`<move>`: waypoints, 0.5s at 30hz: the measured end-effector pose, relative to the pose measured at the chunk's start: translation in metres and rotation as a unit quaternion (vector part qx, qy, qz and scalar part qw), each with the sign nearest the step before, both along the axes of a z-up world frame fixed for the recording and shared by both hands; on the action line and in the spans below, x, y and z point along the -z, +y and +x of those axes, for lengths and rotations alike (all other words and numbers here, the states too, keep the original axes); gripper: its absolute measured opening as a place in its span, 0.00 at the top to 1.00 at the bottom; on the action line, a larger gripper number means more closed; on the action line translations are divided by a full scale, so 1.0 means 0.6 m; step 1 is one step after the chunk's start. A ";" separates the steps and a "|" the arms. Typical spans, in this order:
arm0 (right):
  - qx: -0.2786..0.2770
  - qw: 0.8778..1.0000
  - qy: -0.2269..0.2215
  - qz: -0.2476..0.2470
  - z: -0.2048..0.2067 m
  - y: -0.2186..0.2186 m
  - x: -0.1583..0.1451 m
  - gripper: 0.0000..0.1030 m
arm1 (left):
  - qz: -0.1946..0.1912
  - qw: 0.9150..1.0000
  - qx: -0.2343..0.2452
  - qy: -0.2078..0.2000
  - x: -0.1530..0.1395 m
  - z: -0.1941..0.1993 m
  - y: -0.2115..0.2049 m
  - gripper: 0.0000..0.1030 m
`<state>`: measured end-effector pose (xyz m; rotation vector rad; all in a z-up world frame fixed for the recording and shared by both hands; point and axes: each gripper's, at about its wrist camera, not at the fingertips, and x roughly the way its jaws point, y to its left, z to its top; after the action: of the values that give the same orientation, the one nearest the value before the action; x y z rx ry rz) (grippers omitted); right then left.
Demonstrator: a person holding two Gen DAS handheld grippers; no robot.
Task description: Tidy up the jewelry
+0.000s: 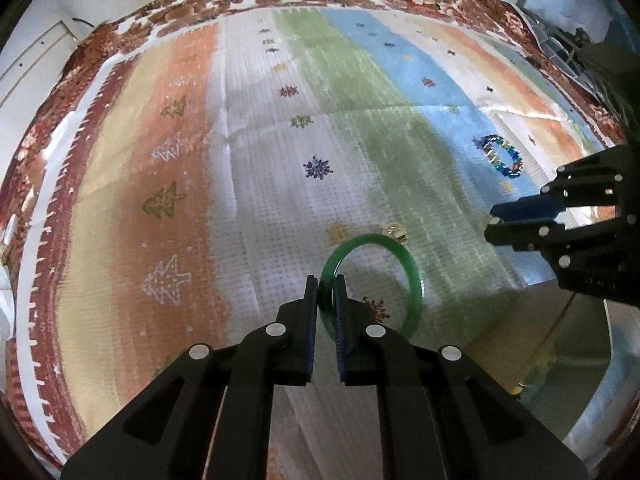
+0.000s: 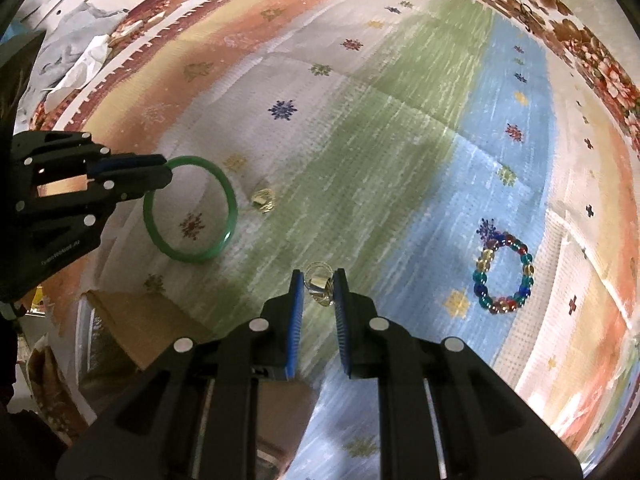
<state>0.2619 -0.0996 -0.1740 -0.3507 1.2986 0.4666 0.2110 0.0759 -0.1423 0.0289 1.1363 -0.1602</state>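
left gripper (image 1: 326,284) clenches the green bangle (image 1: 414,280). right gripper (image 2: 318,280) grasps a gold piece (image 2: 320,286), perhaps an earring. both jaws gripping.

The green bangle (image 1: 414,280), a smooth glossy ring, is pinched at its rim by the left tool (image 1: 326,284) and hangs tilted. A small gold ring (image 2: 320,286) sits clamped in the right tool (image 2: 318,284). A second gold piece (image 2: 263,200) lies at the bangle's 3 o'clock. A bracelet of coloured glass beads (image 2: 503,274) lies flat, well apart, at 3 o'clock.
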 end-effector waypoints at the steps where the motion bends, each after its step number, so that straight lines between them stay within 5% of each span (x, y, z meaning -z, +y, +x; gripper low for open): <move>1: 0.000 1.000 -0.003 0.001 -0.004 0.002 -0.002 0.84 | 0.000 1.000 0.000 -0.002 -0.004 -0.002 -0.001 0.93; 15: 0.005 0.999 -0.037 0.016 -0.052 0.007 -0.058 0.84 | 0.005 0.999 -0.002 -0.035 -0.065 -0.037 -0.010 0.93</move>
<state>0.2306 -0.0956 -0.1390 -0.3310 1.2190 0.4619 0.1886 0.0697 -0.1034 0.0401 1.0664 -0.1487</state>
